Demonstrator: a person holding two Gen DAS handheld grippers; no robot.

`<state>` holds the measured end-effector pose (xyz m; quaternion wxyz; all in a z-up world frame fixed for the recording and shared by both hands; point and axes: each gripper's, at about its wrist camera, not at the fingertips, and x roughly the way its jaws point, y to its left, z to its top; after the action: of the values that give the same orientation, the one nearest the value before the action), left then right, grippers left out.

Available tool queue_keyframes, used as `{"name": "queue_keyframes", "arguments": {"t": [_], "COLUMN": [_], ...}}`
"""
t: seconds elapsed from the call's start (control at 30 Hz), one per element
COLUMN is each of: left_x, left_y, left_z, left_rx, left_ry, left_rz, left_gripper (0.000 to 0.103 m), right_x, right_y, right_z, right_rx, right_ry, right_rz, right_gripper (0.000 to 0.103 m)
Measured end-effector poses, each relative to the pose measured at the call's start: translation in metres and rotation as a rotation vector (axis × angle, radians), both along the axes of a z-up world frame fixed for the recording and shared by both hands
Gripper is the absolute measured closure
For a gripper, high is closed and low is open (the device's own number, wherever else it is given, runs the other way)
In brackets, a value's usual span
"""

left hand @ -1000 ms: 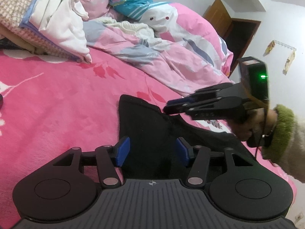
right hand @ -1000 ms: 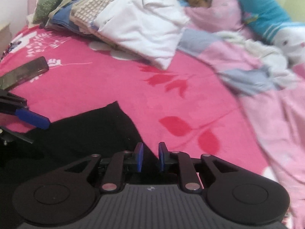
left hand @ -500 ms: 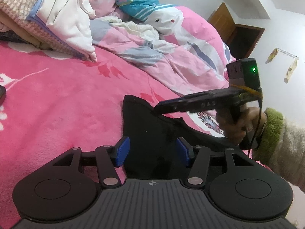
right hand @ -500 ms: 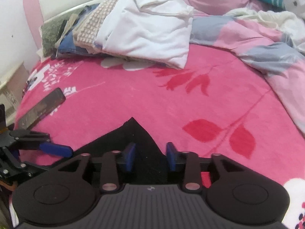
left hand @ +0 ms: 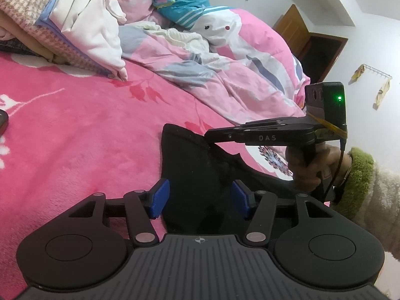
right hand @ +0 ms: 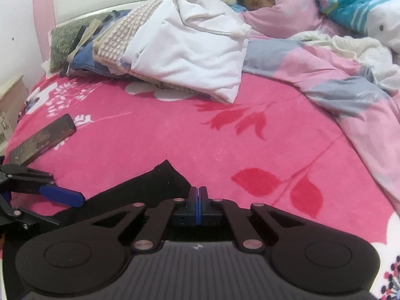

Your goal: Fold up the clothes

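Now, garment: a black garment [left hand: 200, 175] lies on the pink bedspread [left hand: 87, 137] at the bed's near edge, one pointed corner reaching toward the bed's middle.
Right gripper: the right gripper [right hand: 198, 200] has its blue pads pressed together; in the left wrist view its tip sits on the garment's far edge, so it looks clamped on a thin fold of cloth, though the pinch itself is hard to see.
Right hand: a hand [left hand: 310, 167] in a green fuzzy cuff holds the handle level, probably so the edge can be lifted without dragging the rest.
Left gripper: the left gripper [left hand: 198, 200] stands with its pads apart, the black cloth between them but not pressed; it reads as waiting to take a second hold.
Why two holds: a pinch at each side would keep the cloth taut for a clean fold.
Step, as judged: early; the garment looks unfolded.
Clothes pile: a stack of clothes [right hand: 175, 47] rests toward the bed's head, well apart, likely the place for finished pieces.
Quilt: a rumpled pink quilt [right hand: 337, 82] crowds the far side.
Phone: a dark phone [right hand: 42, 142] lies near the left edge.
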<state>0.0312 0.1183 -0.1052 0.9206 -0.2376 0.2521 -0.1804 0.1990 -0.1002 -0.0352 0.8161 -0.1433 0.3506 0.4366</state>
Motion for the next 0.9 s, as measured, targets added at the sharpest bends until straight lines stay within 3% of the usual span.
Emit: {"name": "queue_keyframes", "arguments": {"t": [0.13, 0.2, 0.27, 0.37, 0.43, 0.47, 0.57, 0.9], "left_x": [0.001, 0.001, 0.001, 0.0, 0.0, 0.0, -0.001, 0.0], "left_y": [0.0, 0.0, 0.0, -0.001, 0.0, 0.0, 0.0, 0.002], "left_z": [-0.001, -0.001, -0.001, -0.001, -0.001, -0.001, -0.001, -0.001], "left_rx": [-0.003, -0.004, -0.005, -0.004, -0.005, -0.006, -0.01, -0.018], "left_ry": [0.004, 0.005, 0.005, 0.003, 0.002, 0.002, -0.001, 0.001], "left_rz": [-0.001, 0.0, 0.0, 0.001, 0.001, 0.002, 0.005, 0.014], "left_gripper": [0.047, 0.047, 0.047, 0.047, 0.047, 0.047, 0.047, 0.047], "right_x": [0.006, 0.008, 0.007, 0.006, 0.004, 0.001, -0.01, 0.002], "right_y": [-0.001, -0.002, -0.001, 0.007, 0.013, 0.015, 0.016, 0.004], "right_z": [-0.002, -0.001, -0.001, -0.007, -0.013, -0.015, -0.009, -0.004], "right_rx": [0.028, 0.052, 0.068, 0.028, -0.007, -0.016, -0.008, 0.026], "right_ry": [0.061, 0.075, 0.067, 0.065, 0.055, 0.041, -0.028, -0.072], "right_rz": [-0.012, -0.017, -0.015, 0.006, 0.019, 0.028, 0.042, -0.04], "right_gripper": [0.098, 0.068, 0.06, 0.062, 0.075, 0.089, 0.102, 0.102]}}
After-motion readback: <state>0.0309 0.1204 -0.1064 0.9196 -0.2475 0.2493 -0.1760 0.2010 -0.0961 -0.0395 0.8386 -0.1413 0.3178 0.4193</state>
